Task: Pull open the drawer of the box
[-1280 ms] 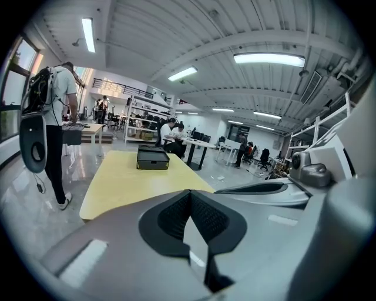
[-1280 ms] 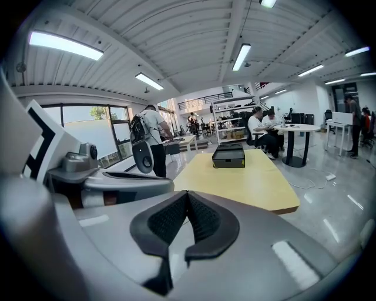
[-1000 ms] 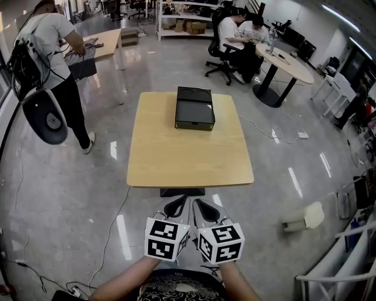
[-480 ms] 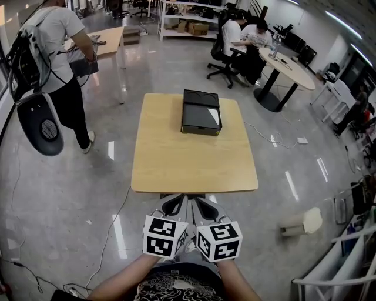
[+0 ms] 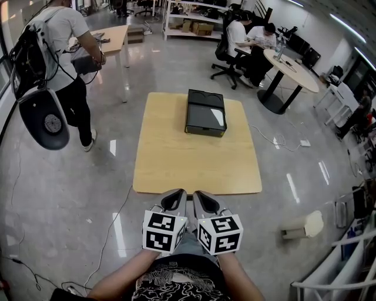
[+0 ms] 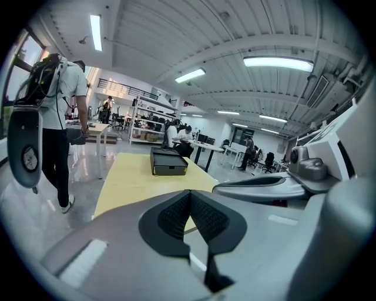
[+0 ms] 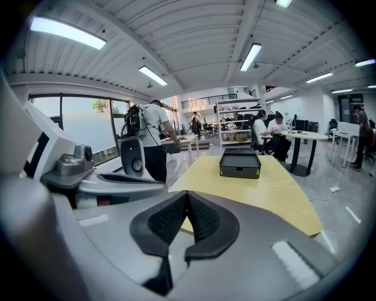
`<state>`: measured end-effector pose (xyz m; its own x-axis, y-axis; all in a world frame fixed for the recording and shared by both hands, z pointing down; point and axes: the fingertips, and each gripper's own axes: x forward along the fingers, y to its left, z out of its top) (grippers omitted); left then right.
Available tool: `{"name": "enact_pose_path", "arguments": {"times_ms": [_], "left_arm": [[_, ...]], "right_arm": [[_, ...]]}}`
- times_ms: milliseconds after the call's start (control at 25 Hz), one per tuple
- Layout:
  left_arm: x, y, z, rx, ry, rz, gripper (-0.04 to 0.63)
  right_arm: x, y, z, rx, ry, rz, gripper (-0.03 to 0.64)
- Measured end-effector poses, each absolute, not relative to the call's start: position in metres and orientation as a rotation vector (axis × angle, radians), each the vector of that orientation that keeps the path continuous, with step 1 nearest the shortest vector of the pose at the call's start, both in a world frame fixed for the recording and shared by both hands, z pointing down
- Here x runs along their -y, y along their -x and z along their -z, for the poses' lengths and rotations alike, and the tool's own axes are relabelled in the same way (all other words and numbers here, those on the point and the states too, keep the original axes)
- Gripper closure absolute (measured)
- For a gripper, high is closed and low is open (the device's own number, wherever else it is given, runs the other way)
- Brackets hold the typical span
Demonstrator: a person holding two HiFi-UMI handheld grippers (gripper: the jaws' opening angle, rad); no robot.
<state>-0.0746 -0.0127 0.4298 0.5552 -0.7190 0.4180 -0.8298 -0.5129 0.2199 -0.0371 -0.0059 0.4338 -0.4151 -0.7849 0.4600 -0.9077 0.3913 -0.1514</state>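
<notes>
A black box (image 5: 205,113) with a drawer front facing me lies on the far half of a pale wooden table (image 5: 176,164); it also shows as the box (image 6: 168,161) and the box (image 7: 240,163) in the gripper views. My left gripper (image 5: 174,197) and right gripper (image 5: 202,199) hover side by side just off the table's near edge, well short of the box. Both are shut with nothing between the pads. The left gripper (image 6: 190,194) and right gripper (image 7: 187,194) show their jaws pressed together.
A person with a backpack (image 5: 56,64) stands at the left by another table (image 5: 111,36). Seated people work at a round table (image 5: 291,67) at the back right. Shelving (image 5: 188,17) lines the far wall. A cable (image 5: 114,223) trails over the glossy floor.
The table and box have drawn nearer to me; both grippers now reach the table's near edge. The jaws stay shut.
</notes>
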Motion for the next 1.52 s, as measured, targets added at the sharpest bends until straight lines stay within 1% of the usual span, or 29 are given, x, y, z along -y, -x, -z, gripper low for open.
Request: {"name": "enact_pose_path", "arguments": {"times_ms": [240, 800, 1280, 1520], "left_arm": [[0.052, 0.071, -0.443, 1.273, -2.379, -0.388, 0.581], [0.18, 0.031, -0.468, 1.268, -2.358, -0.424, 0.581], [0.299, -0.007, -0.487, 1.296, -2.332, -0.444, 0.583], [0.354, -0.008, -0.51, 1.295, -2.327, -0.478, 0.581]], "right_arm": [[0.045, 0.03, -0.448, 2.329, -1.456, -0.532, 0.611], [0.173, -0.009, -0.477, 2.287, -1.359, -0.429, 0.611], [0.296, -0.051, -0.496, 2.161, -1.222, -0.125, 0.611], [0.364, -0.059, -0.516, 2.062, -1.163, 0.049, 0.611]]}}
